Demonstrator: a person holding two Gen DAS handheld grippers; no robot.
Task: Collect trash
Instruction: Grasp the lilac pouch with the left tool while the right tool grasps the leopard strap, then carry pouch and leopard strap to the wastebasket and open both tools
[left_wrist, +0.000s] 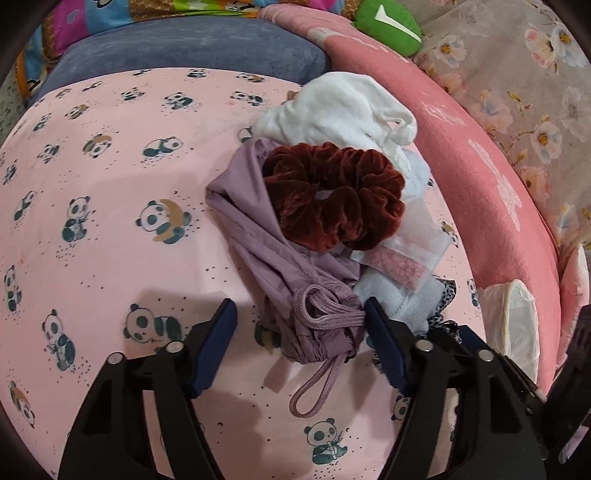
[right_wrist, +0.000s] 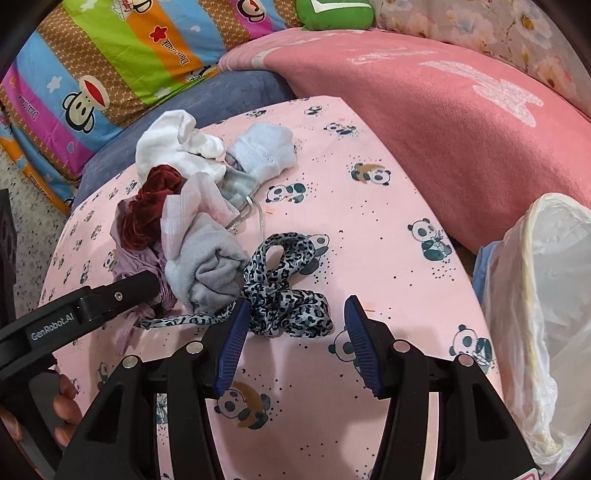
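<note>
A pile of small items lies on the pink panda sheet (left_wrist: 110, 166): a purple drawstring pouch (left_wrist: 258, 236), a dark red velvet scrunchie (left_wrist: 332, 195), white cloth (left_wrist: 332, 107) and a clear sachet (left_wrist: 399, 258). My left gripper (left_wrist: 299, 317) is open and straddles the pouch's corded end; its pads do not press on it. In the right wrist view a leopard-print ribbon (right_wrist: 284, 295) lies bunched beside a grey sock (right_wrist: 210, 266). My right gripper (right_wrist: 296, 304) is open around the ribbon, and its left pad touches the fabric.
A bin lined with a white plastic bag (right_wrist: 546, 314) stands at the right edge of the sheet. A pink blanket (right_wrist: 443, 129), a blue cushion (left_wrist: 192, 44) and a striped cartoon quilt (right_wrist: 110, 74) border the far side. A hand (right_wrist: 66, 406) holds the left gripper's handle.
</note>
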